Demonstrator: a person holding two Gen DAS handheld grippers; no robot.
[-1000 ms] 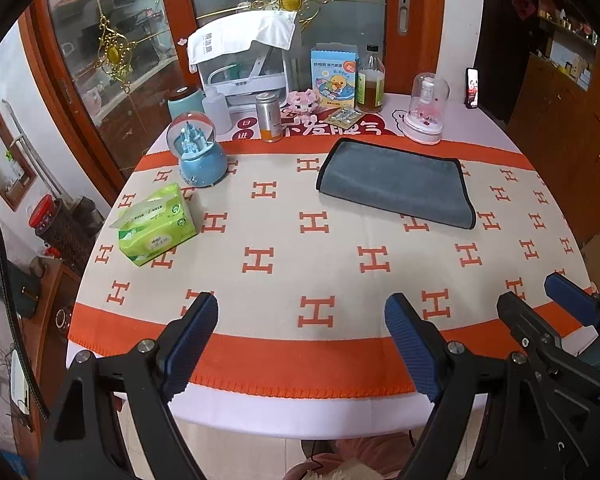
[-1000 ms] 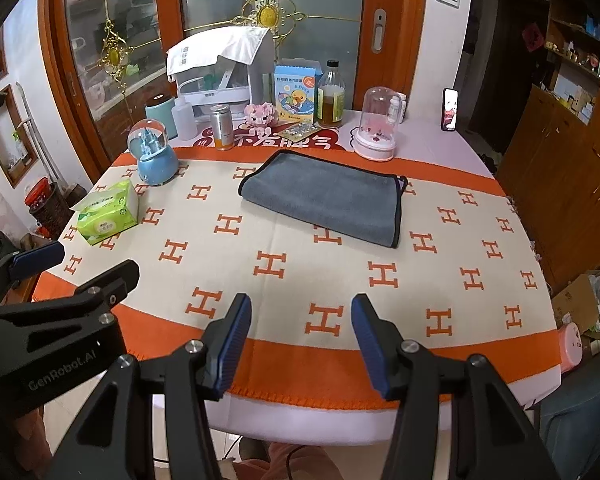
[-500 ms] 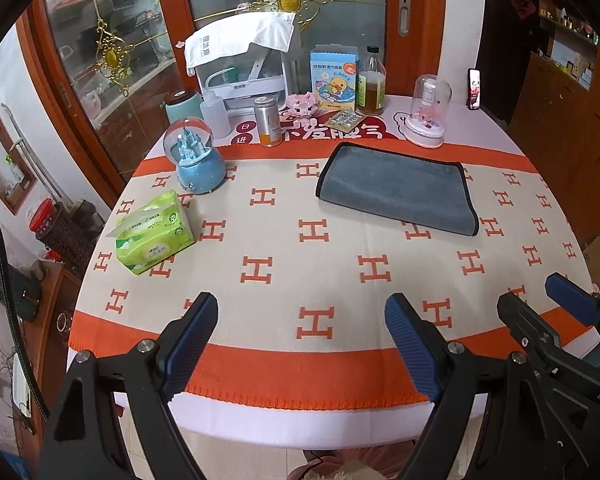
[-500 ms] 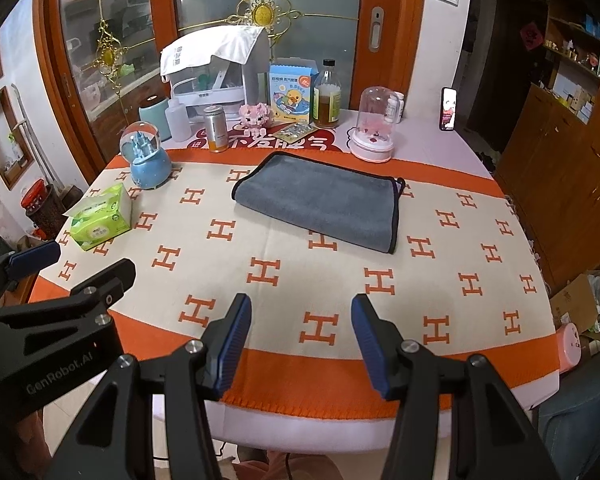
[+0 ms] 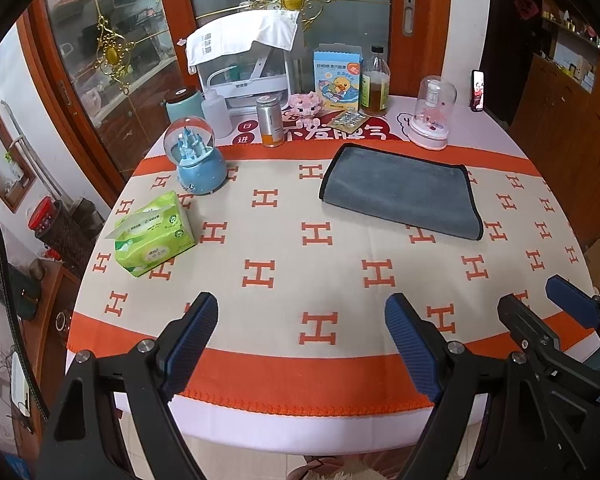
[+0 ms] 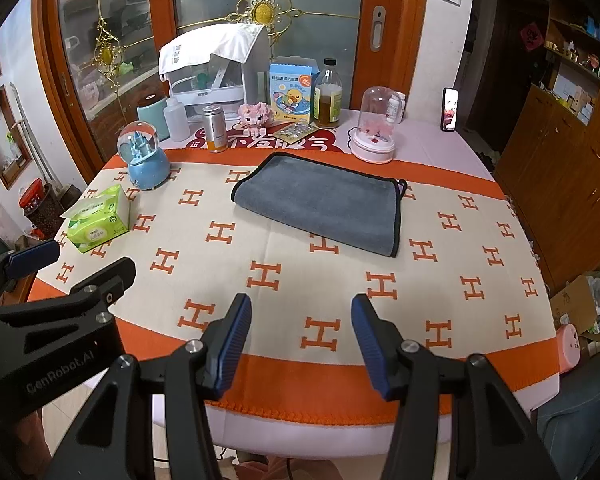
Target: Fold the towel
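The towel (image 5: 400, 190) lies flat and already folded on the table (image 5: 284, 248), right of centre in the upper half of the left wrist view; in the right wrist view the towel (image 6: 320, 204) sits near the middle of the frame. It is grey with a dark edging, and nothing touches it. Compared with a second ago it appears a little lower and nearer in both views, while its shape and its place on the cloth are unchanged.

At the left of the left wrist view a green tissue pack (image 5: 154, 236) rests on the patterned cloth, and just above it stands a blue snow globe (image 5: 196, 160). Further right, along the far edge of the table, stand a metal can (image 5: 271, 120), a blue carton (image 5: 338, 76), a bottle (image 5: 375, 84) and a glass dome (image 5: 434, 114) just beyond the towel's far corner. None of these has shifted on the table.

The left hand-held gripper (image 5: 300, 336) hovers over the near orange border with its fingers wide apart and holding nothing, as before. The right hand-held gripper (image 6: 298, 338) is likewise spread apart and empty above the near edge, well short of the towel; it also shows at the lower right of the left wrist view.
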